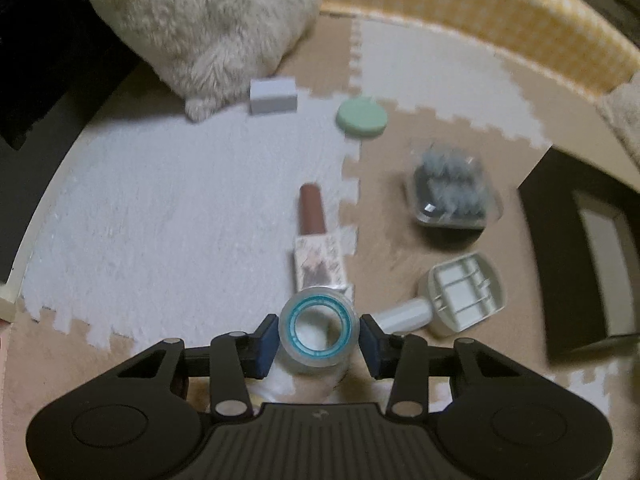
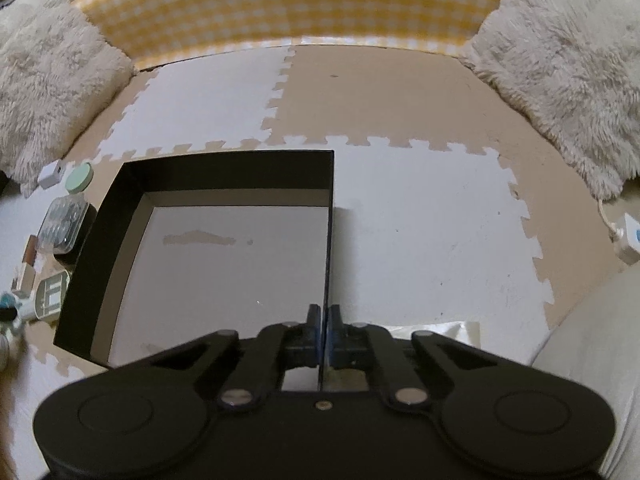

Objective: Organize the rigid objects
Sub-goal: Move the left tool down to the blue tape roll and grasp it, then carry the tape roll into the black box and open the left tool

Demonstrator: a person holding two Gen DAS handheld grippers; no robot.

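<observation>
Left gripper (image 1: 318, 340) closed around a clear tape roll (image 1: 318, 330) with a teal inner ring; both blue pads sit against its sides, the roll standing on the foam floor mat (image 1: 160, 208). Just beyond the roll lies a brown-capped tube (image 1: 314, 240) with a patterned lower half. To the right, a pale plastic scoop (image 1: 452, 300); farther off, a clear container (image 1: 452, 192) of grey items, a mint round disc (image 1: 362, 116) and a small white block (image 1: 273, 95) beside a fluffy cushion (image 1: 200, 28). Right gripper (image 2: 324, 326) clamped tight on the thin right wall of the black box (image 2: 224, 176), pads on either side of it. Box interior is pale, nothing inside. Checked yellow fabric (image 2: 280, 4) lines the far edge.
</observation>
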